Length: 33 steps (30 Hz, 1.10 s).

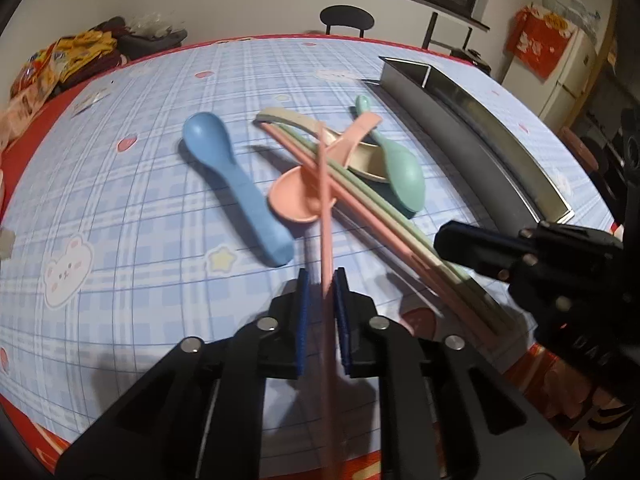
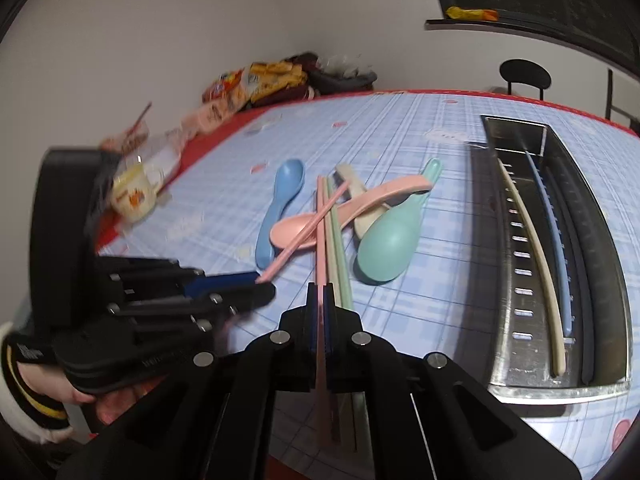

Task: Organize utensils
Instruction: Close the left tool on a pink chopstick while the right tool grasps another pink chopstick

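My left gripper [image 1: 322,276] is shut on a pink chopstick [image 1: 323,184], which slants up across the pile; the right wrist view shows the same grip [image 2: 260,282] at the left. My right gripper [image 2: 320,292] is shut on a second pink chopstick [image 2: 320,220], with green chopsticks [image 2: 338,240] running beside its fingers. The pile holds a blue spoon [image 1: 236,184], a pink spoon [image 1: 294,198], a beige spoon [image 1: 366,160] and a green spoon [image 1: 402,170]. On the right a metal utensil tray [image 2: 600,260] holds a beige chopstick [image 2: 534,240] and a blue chopstick [image 2: 554,232].
Snack bags [image 2: 256,80] and a printed cup [image 2: 132,196] crowd the table's far left edge. A black chair [image 1: 346,20] stands behind the table, and a white fridge [image 1: 568,72] at the right. A person's sleeve [image 2: 28,392] shows at the lower left.
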Tool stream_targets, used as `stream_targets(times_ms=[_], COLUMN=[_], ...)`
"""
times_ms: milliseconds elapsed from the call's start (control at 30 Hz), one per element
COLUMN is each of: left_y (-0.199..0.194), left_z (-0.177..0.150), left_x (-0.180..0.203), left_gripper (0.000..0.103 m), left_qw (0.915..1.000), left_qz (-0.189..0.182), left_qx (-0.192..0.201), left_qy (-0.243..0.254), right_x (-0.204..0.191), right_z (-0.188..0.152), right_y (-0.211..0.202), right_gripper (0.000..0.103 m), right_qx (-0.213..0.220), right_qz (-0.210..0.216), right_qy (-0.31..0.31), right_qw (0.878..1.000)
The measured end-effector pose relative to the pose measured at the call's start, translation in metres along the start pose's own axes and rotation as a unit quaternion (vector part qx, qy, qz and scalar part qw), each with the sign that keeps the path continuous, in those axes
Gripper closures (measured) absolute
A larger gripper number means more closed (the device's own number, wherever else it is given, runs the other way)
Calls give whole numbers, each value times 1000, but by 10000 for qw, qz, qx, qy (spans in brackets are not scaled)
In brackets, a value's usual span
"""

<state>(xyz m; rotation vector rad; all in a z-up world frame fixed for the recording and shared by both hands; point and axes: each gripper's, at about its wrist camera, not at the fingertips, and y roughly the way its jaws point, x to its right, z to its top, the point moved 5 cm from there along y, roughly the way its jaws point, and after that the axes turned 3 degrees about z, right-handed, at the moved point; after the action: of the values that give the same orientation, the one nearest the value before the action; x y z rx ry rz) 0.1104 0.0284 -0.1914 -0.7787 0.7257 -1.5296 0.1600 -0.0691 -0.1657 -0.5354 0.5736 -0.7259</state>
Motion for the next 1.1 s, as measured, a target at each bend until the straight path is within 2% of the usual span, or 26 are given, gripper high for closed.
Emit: stream_targets(times_ms=[267,467,600,800,1100], left_y=[-1,-1,-1,-1,-1], left_z=[-3,-5,-6,-7,-8], left_x=[-14,-20,-21,-24,-24], left_gripper=[90,90,90,90,90], left_qw=[9984,9956,9945,9931,9935], left_qz=[-395,-671,-749,-839,-814], left_qx=[152,187,209,222,231], left_qy=[-378,-625,-701,-788,-763], right_x=[-9,-12,-8,-14,-13], right_z=[-2,0,-2,-2,0], right_y=[15,18,25,32,35], right_gripper=[99,99,92,92,96], right_qx=[-390,-440,-630,-761,-755], right_qz=[-199,-395,-498,-676,-626], right_qy=[-310,-465,-403,-600,-546], right_qw=[9986,9972,9960,9930,9937])
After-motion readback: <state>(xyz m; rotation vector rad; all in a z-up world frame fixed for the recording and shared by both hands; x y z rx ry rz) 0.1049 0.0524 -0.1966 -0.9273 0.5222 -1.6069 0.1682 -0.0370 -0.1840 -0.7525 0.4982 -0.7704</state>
